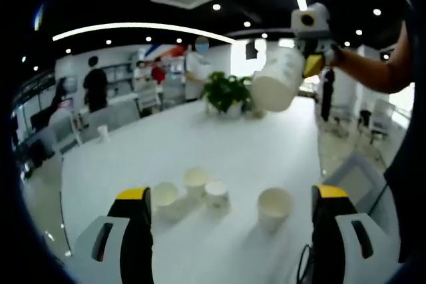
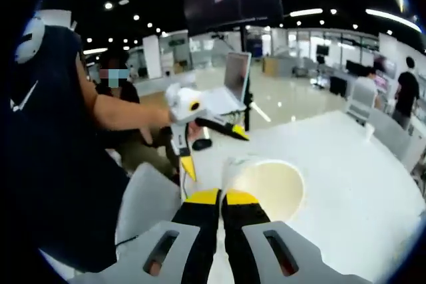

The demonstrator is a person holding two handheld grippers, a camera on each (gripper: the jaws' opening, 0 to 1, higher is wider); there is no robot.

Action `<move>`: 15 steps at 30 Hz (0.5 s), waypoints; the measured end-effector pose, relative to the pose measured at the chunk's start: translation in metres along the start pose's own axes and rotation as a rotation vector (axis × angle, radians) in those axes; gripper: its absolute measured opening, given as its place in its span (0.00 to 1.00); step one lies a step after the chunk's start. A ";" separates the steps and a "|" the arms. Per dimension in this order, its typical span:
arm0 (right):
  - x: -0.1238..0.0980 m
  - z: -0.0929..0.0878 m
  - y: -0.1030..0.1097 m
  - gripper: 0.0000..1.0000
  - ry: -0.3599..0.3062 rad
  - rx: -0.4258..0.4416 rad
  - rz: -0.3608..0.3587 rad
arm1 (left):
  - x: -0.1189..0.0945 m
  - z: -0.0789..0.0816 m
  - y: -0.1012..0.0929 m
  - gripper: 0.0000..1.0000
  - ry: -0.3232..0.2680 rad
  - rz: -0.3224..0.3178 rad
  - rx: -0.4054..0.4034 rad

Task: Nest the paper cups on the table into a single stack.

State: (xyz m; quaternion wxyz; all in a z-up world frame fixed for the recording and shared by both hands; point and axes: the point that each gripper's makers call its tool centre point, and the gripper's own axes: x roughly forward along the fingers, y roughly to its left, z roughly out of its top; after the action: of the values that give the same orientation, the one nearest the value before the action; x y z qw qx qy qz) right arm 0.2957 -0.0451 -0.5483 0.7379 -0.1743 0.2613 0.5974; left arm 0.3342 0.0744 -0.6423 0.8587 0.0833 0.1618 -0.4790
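Aloft, right gripper (image 2: 221,199) pinching paper cup (image 2: 269,187)

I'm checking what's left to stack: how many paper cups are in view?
5. Three clustered on the table; one apart; one in the right gripper, raised. Others may be nested.

The left gripper view is looking forward and slightly down from above the near edge of the white worktop (image 1: 200,138), facing along its length toward a potted plant (image 1: 226,92) and the office beyond, with four paper cups (image 1: 198,181) sitting close ahead. The right gripper view is riding higher and is looking steeply down, very near the rim of a held paper cup (image 2: 269,187). Both views are sharing the worktop, and each is catching the other claw: the right claw (image 1: 311,64) is showing in the left gripper view, the left claw (image 2: 206,139) in the right gripper view.
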 end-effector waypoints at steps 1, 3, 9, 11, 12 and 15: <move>0.002 -0.005 -0.001 0.00 0.060 0.008 0.000 | -0.001 -0.002 0.002 0.98 0.004 0.009 0.001; 0.008 -0.009 0.000 0.00 0.144 -0.028 0.005 | -0.003 -0.009 0.006 0.98 0.013 0.024 0.002; 0.019 -0.019 0.001 0.00 0.353 -0.043 -0.011 | -0.010 -0.021 0.011 0.98 0.033 0.049 -0.004; 0.025 -0.018 0.007 0.00 0.387 -0.043 0.000 | -0.013 -0.024 0.015 0.98 0.032 0.069 -0.006; 0.026 -0.018 0.008 0.00 0.408 -0.045 -0.002 | -0.015 -0.027 0.016 0.98 0.043 0.078 -0.005; 0.026 -0.024 0.010 0.00 0.511 -0.090 -0.009 | -0.019 -0.036 0.015 0.98 0.054 0.082 -0.006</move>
State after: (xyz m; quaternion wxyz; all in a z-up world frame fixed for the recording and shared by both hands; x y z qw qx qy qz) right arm 0.2856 -0.0359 -0.5828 0.6422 -0.3533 0.4114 0.5418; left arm 0.3309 0.1079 -0.6691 0.8731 0.1004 0.1830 -0.4407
